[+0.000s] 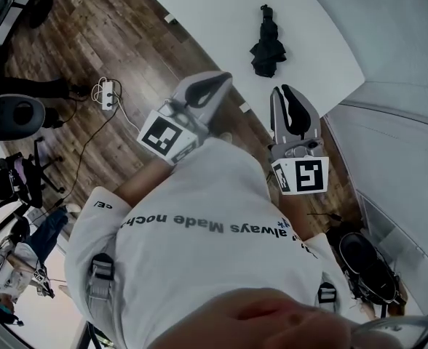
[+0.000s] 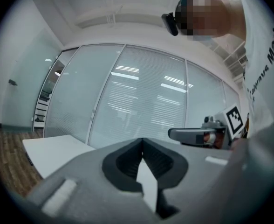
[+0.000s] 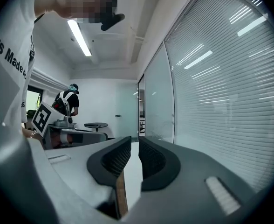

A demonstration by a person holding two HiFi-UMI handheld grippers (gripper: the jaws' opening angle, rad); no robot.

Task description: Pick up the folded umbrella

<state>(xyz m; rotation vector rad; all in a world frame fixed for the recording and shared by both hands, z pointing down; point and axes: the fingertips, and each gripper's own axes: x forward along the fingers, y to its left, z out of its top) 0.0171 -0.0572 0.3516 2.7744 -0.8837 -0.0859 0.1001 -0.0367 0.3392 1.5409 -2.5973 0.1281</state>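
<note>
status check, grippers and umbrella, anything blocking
Left gripper, right gripper: jaws shut, empty. Umbrella lies folded on white table ahead, untouched. Nothing in the way.

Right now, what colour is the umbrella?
Black umbrella on the white table; clearest in the head view.

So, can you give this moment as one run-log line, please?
folded umbrella: lying on white table, untouched | left hand-held gripper: shut, empty | right hand-held gripper: shut, empty | pick-up: not yet done
</note>
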